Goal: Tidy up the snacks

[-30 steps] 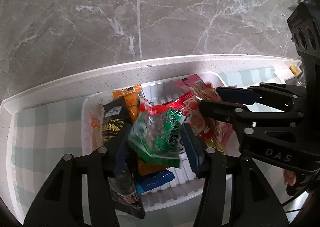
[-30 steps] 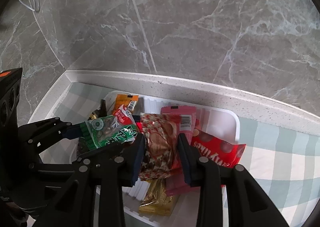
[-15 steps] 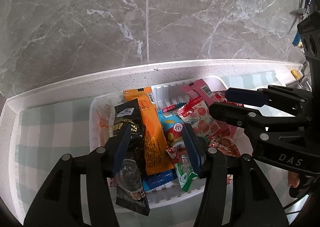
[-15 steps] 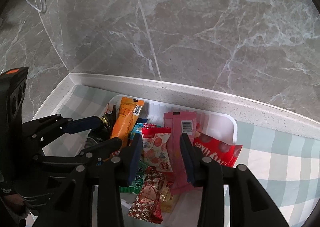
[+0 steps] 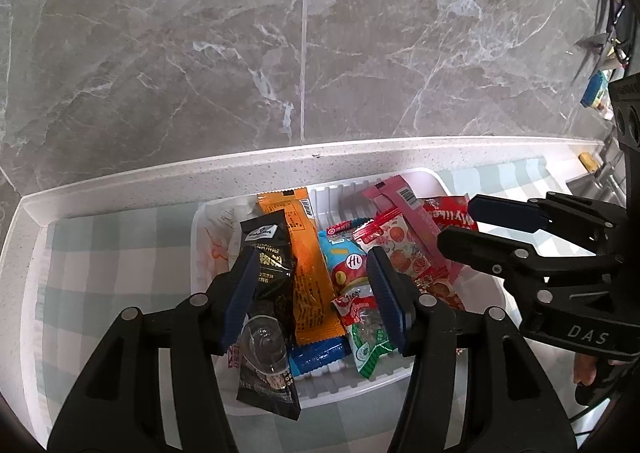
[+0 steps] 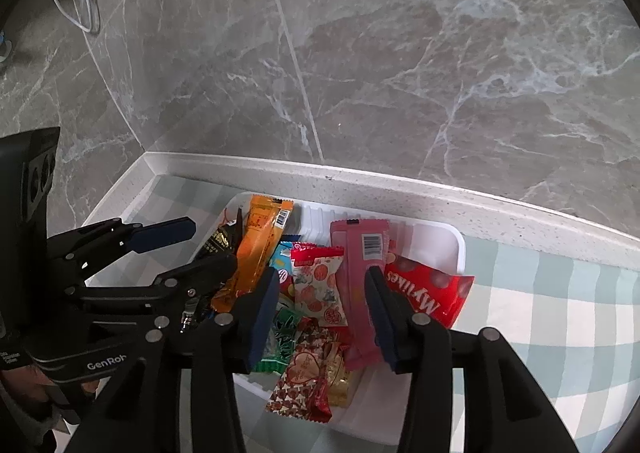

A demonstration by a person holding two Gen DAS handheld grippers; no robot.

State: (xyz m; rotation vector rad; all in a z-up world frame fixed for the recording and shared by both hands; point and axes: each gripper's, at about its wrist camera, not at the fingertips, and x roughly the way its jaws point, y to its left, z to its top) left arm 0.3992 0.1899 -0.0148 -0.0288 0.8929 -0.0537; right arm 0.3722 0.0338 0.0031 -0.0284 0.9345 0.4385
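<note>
Both grippers, left gripper [image 5: 312, 293] and right gripper [image 6: 322, 313], were opening with nothing pinched, apparently having let go. Below their fingers the snack packets [image 5: 308, 277] lay heaped in the white tray [image 6: 458, 243], probably gathered there for tidiness, on checked cloth [image 6: 540, 305].

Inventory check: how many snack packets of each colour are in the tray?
Black packet: 1
Orange packet: 1
Light blue packet: 1
Dark blue packet: 1
Green packet: 1
White-and-red packet: 1
Pink packet: 1
Red Mylikes packet: 1
Red heart-print packet: 1
Gold packet: 1
Total: 10
</note>
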